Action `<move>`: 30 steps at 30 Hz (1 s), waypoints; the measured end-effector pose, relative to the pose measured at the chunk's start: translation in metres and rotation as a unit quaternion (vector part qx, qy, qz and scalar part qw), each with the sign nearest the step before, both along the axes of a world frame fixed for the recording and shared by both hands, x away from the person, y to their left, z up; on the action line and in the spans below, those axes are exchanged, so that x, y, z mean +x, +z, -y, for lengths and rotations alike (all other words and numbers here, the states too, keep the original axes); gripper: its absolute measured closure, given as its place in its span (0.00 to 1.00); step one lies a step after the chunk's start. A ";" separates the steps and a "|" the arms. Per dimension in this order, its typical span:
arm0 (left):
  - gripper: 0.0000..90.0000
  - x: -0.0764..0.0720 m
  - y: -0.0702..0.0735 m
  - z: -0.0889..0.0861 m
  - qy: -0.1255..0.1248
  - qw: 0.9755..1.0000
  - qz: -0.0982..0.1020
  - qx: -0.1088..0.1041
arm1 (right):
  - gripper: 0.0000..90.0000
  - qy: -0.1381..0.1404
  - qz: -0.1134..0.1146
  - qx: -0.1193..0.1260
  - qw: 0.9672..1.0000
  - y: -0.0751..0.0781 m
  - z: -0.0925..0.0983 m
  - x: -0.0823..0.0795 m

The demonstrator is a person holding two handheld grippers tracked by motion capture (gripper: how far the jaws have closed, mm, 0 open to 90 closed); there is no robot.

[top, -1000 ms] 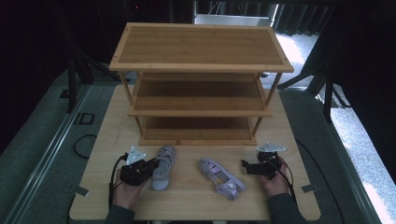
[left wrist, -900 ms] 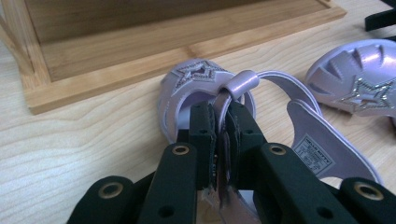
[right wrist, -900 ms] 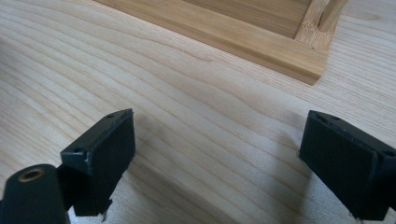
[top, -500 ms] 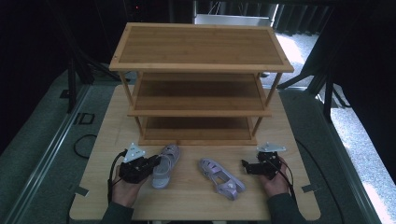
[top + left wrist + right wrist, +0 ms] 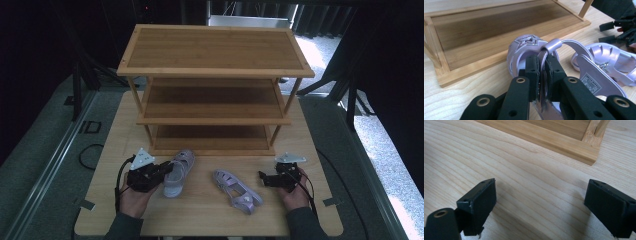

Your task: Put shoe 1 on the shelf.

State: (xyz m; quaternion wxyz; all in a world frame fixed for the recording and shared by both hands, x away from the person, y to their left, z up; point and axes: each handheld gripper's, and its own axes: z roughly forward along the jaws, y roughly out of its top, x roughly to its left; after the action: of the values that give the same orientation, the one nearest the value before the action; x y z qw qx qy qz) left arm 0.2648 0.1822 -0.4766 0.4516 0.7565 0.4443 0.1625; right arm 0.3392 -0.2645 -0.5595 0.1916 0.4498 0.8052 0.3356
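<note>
Left tongs (image 5: 541,75) pinch sandal (image 5: 529,50) heel strap; right tongs (image 5: 544,207) spread, idle. Next, likely: lift onto rack (image 5: 215,120).

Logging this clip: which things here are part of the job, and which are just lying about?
In the job: left gripper, shut on left sandal; right sandal; open right gripper; wooden rack, probably the target.
Lying about: floor cable.

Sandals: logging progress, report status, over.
Left hand-held gripper shut on near sandal's strap. Right hand-held gripper open, beside second sandal. Shelf rack bare.
</note>
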 end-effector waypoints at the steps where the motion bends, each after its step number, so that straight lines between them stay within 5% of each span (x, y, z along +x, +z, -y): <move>1: 0.92 0.000 0.002 0.001 -0.001 1.000 0.002 -0.003 | 0.11 0.000 0.000 0.000 1.000 0.000 0.000 0.000; 30: 0.92 0.000 0.032 0.011 -0.028 0.999 0.023 -0.024 | 0.11 0.000 0.001 0.000 1.000 0.000 0.000 0.000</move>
State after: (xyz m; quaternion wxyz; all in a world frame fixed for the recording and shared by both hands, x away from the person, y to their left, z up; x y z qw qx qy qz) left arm 0.2643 0.1716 -0.4443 0.4837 0.7540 0.4160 0.1561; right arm 0.3393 -0.2645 -0.5595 0.1922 0.4494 0.8052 0.3358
